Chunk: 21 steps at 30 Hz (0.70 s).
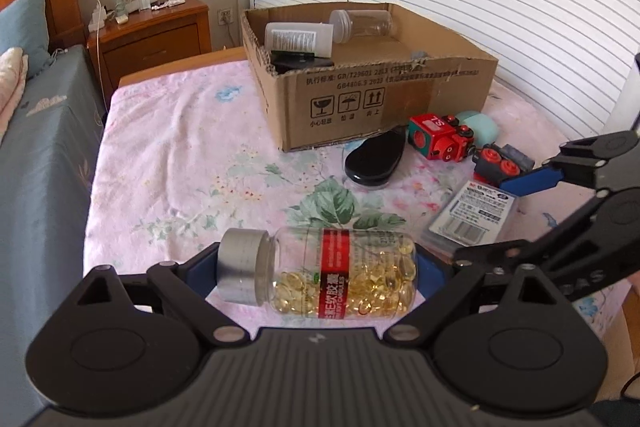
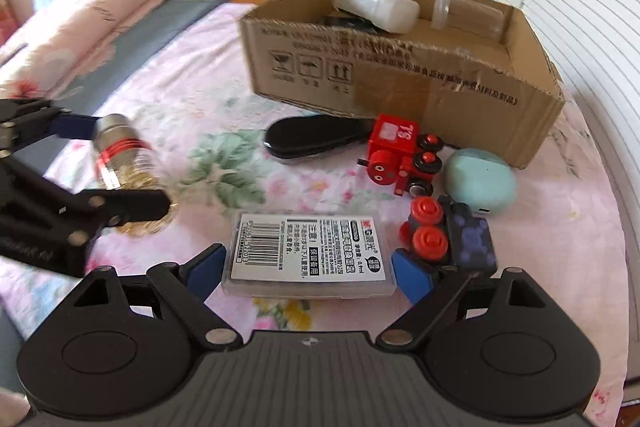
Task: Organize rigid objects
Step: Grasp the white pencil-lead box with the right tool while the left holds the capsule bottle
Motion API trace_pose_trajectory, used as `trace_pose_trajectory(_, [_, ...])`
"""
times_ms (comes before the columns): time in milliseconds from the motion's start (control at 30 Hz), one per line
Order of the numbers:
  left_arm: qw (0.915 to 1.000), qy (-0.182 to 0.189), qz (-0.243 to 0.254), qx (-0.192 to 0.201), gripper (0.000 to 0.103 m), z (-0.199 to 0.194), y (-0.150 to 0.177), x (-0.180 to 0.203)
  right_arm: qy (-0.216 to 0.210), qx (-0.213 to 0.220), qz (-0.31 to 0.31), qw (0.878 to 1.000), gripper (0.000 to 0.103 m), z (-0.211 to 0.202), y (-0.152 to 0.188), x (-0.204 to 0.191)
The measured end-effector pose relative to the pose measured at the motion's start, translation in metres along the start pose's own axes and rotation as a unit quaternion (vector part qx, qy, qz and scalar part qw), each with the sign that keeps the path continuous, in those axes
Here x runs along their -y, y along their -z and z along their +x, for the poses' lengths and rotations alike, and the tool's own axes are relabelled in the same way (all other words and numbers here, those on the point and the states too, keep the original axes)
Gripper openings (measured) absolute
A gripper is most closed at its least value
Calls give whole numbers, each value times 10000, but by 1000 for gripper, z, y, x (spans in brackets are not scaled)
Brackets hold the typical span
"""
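Note:
My left gripper [image 1: 320,267] is shut on a clear capsule bottle [image 1: 344,273] with a silver cap and red label, held lying sideways above the floral sheet; it also shows in the right wrist view [image 2: 124,159]. My right gripper [image 2: 308,267] is open around a flat clear plastic case [image 2: 308,251] with a barcode label, fingers [image 2: 412,273] on both sides, apart from it. The same case shows in the left wrist view [image 1: 472,215]. A cardboard box [image 1: 376,95] at the back holds a white bottle [image 1: 300,37] and a clear jar [image 1: 364,23].
On the sheet in front of the box lie a black oval case [image 2: 312,139], a red toy train engine [image 2: 404,155], a dark train car with red wheels [image 2: 448,235] and a mint green case [image 2: 480,181]. A bed with pillows [image 2: 100,7] and a nightstand [image 1: 148,31] are left.

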State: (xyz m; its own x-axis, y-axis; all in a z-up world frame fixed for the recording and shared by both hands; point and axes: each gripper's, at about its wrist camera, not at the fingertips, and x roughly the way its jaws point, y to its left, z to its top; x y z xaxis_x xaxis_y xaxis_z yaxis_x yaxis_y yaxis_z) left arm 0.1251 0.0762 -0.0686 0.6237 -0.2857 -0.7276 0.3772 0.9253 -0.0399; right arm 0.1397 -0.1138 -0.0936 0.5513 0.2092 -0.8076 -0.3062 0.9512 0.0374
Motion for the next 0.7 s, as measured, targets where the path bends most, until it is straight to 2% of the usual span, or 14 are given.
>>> trace_pose_trajectory(367, [9993,51,356,-65,94,-18,-19,14,-55,51,-460,9989,92,-35,2,8])
trace_pose_trajectory(667, [9982,286,528,1,94,-21,-50,24,-58,147,-676,9976,91,-48,-11,16])
trace_pose_trajectory(700, [9980,304,550,16,94,-20,-55,25,-65,157,-682,9975,78,-49,-13,18])
